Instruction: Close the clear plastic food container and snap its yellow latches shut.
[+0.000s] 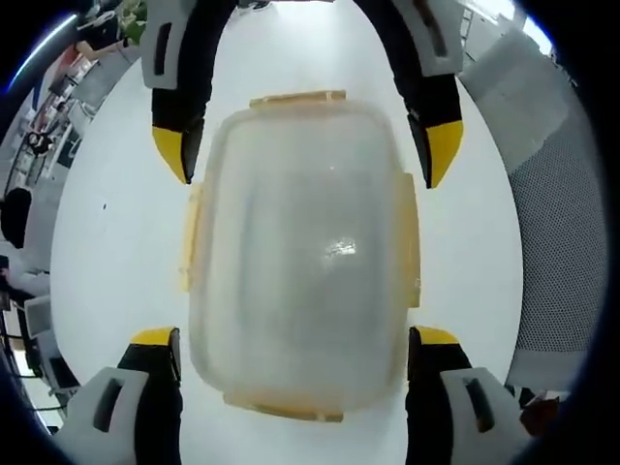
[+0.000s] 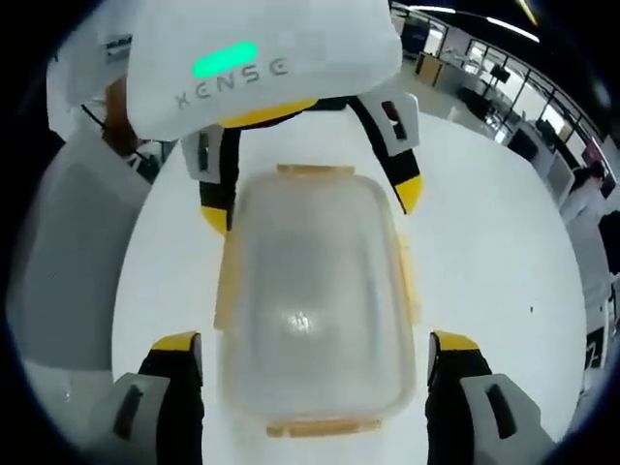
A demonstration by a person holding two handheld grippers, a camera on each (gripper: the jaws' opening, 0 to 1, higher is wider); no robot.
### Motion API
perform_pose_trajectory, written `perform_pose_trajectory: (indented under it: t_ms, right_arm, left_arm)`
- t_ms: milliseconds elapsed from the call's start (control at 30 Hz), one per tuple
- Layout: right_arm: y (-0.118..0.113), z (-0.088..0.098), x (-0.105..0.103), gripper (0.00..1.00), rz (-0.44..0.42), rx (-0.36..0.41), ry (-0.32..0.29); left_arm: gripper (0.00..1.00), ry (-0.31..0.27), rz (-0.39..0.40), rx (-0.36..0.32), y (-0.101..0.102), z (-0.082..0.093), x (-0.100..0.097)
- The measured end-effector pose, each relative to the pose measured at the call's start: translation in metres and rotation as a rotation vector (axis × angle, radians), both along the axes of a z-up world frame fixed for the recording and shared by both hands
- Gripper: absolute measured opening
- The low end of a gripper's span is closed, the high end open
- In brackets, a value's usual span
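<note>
A clear plastic food container (image 1: 300,262) (image 2: 315,291) lies on the white table with its lid resting on top. Yellow latches show on all four sides: a long one (image 1: 190,237) on each flank, and an end one (image 1: 295,99) sticking outward at each short side. My left gripper (image 1: 295,339) is open, its jaws flanking one end of the container. My right gripper (image 1: 308,153) comes in from the opposite end, also open, with its yellow fingertips (image 1: 174,150) beside the far corners. In the right gripper view, my right gripper (image 2: 315,344) straddles the near end and the left gripper (image 2: 310,205) the far end.
The white round table (image 1: 126,252) (image 2: 484,242) has bare surface all around the container. A grey mesh chair (image 1: 567,223) (image 2: 58,262) stands at the table's edge. Office desks and a person (image 2: 586,199) are in the background.
</note>
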State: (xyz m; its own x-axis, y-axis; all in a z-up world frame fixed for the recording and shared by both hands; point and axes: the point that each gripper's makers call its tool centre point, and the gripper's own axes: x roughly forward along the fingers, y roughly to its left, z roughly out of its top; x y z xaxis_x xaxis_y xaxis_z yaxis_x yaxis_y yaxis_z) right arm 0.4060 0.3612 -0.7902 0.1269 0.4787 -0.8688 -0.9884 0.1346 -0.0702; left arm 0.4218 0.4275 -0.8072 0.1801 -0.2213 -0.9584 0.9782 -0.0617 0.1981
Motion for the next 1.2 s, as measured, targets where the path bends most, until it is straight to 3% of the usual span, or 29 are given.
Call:
perform_pose_trajectory:
  t_ms: [433,833,1200]
  right_arm:
    - [0.008,0.013,0.006,0.98,-0.081,0.099,-0.044]
    - [0.004,0.018,0.002,0.96,-0.179,0.187,-0.034]
    - [0.003,0.030,-0.002,0.96,-0.274,0.294,-0.084]
  left_arm:
    - [0.97,-0.023,0.083,-0.079,0.008,0.008,0.001]
    - [0.96,-0.043,0.157,-0.180,0.009,0.017,-0.002]
    - [0.96,-0.039,0.263,-0.271,0.010,0.023,-0.008]
